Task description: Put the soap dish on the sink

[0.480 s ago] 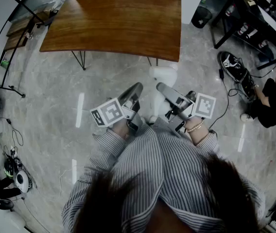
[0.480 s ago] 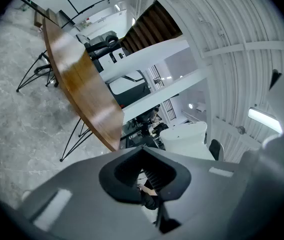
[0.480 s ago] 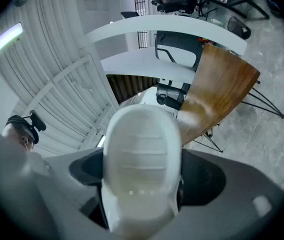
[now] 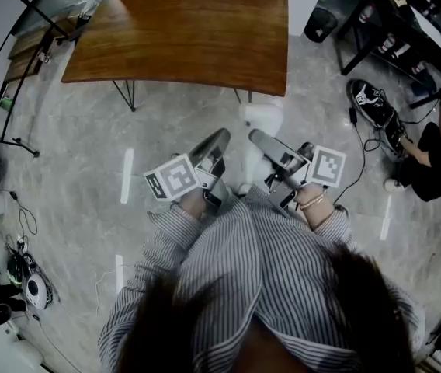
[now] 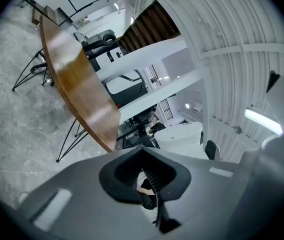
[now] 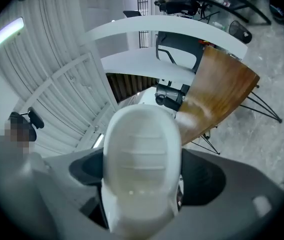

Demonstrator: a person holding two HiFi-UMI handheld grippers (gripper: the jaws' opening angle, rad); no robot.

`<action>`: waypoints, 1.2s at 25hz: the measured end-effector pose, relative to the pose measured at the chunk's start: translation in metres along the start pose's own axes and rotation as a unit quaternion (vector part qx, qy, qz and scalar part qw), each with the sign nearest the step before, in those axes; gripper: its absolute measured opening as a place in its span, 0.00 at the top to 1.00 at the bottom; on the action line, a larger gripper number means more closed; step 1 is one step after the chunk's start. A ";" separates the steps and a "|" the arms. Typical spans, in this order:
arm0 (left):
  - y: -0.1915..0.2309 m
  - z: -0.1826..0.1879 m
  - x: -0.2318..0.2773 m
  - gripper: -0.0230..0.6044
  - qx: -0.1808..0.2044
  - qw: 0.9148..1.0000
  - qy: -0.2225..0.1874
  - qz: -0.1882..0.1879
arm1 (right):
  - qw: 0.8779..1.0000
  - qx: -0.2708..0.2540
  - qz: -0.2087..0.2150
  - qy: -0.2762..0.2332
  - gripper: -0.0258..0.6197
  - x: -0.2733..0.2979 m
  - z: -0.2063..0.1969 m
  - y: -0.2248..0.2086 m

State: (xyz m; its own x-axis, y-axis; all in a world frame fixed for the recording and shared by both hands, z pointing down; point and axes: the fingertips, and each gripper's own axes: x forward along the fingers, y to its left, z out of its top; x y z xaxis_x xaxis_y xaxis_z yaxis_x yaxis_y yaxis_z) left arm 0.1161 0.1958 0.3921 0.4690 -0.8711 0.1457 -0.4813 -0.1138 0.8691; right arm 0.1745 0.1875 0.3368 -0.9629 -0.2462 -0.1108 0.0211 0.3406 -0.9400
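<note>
Well, at far left the marbled floor point(image 4: 73, 146) carries cables and small gear along its edge, and beyond it a brown wooden tabletop point(image 4: 182, 33) stands on thin dark legs. Nearer, someone in a striped shirt point(image 4: 244, 278) holds both tools out over the floor, short of the tabletop's near edge. The left hand-held gripper point(image 4: 217, 140) points forward, roughly level, with its marker cube point(image 4: 172, 179) turned up toward the head camera. In its own view the two dark pads meet with nothing between them, so it is closed and empty. Just to its right, the right hand-held gripper point(image 6: 144, 176) is clamped on the soap dish point(image 6: 141, 134) (white, oval, with low ridges across its inside). The dish fills the gap from pad to pad, so the jaws stand wide, and it juts out past their tips. That puts the dish in the air above the floor, in front of the striped shirt and apart from the tabletop. This gripper's own cube point(image 4: 326, 168) sits above a wrist with a bracelet point(image 4: 311, 202). Further right a black-and-white shoe point(image 4: 372, 103) lies on the floor, and a seated person point(image 4: 430, 165) in dark clothes is at the picture's edge.
</note>
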 end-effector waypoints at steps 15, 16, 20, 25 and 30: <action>0.009 0.008 0.013 0.97 0.011 0.999 -0.023 0.033 | 0.998 -0.041 -0.025 0.046 0.28 0.006 0.020 -0.027; 0.009 0.010 0.015 0.97 0.012 0.999 -0.026 0.037 | 0.998 -0.043 -0.027 0.048 0.28 0.007 0.023 -0.029; 0.011 0.021 0.022 0.97 0.013 0.998 -0.044 0.045 | 0.997 -0.047 -0.023 0.055 0.28 0.022 0.032 -0.033; 0.024 0.034 0.041 0.97 0.007 0.998 -0.050 0.046 | 0.997 -0.033 -0.022 0.063 0.28 0.037 0.043 -0.049; 0.047 0.074 0.066 0.97 0.005 0.998 -0.052 0.040 | 0.997 -0.031 -0.039 0.065 0.28 0.071 0.068 -0.078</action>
State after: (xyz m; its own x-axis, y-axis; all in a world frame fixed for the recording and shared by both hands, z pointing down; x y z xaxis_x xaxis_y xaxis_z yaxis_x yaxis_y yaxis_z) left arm 0.0693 0.0979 0.4076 0.3504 -0.9221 0.1641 -0.5218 -0.0466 0.8518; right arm 0.1223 0.0818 0.3807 -0.9877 -0.1561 0.0076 -0.0675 0.3819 -0.9218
